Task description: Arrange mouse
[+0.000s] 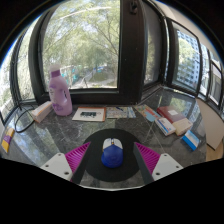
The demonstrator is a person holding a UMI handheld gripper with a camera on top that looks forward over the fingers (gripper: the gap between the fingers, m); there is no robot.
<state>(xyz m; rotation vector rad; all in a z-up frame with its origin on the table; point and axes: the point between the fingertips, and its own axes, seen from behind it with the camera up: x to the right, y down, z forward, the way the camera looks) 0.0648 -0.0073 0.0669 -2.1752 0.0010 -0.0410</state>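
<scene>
A blue and white mouse [112, 153] rests on a round black mouse mat [113, 172] on the grey table. It stands between my gripper's [112, 158] two fingers, with a gap at either side. The magenta pads [77, 158] flank it left and right and do not touch it. The gripper is open.
A pink bottle [60, 93] stands at the far left. A white cup [40, 112] lies near it. Papers [88, 114] lie at the back by the window. Books and boxes [170, 120] are stacked at the right. A blue box [190, 141] sits nearer on the right.
</scene>
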